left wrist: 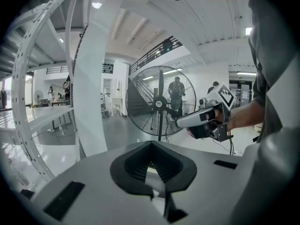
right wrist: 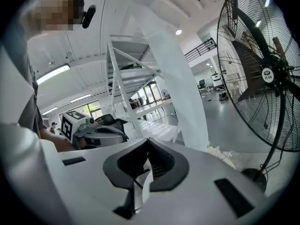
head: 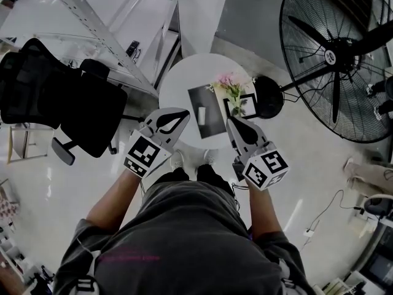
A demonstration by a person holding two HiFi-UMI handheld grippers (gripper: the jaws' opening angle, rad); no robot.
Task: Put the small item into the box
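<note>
In the head view a small round white table (head: 178, 85) stands below me. On it lies a dark rectangular box (head: 212, 125), seen from above. A small white item (head: 202, 115) shows over the box; I cannot tell whether it lies inside. My left gripper (head: 185, 112) hovers at the table's near left edge, and its jaws meet with nothing between them (left wrist: 151, 144). My right gripper (head: 232, 121) hangs at the near right, beside the flowers, also shut and empty (right wrist: 147, 142). Both are held well above the table, pointing outward into the room.
Pink flowers (head: 231, 86) and a black frame (head: 241, 107) stand at the table's right. A big floor fan (head: 334, 57) is at the right, with its round base (head: 268, 97) against the table. A black office chair (head: 58, 97) and a white metal rack (head: 98, 23) are to the left.
</note>
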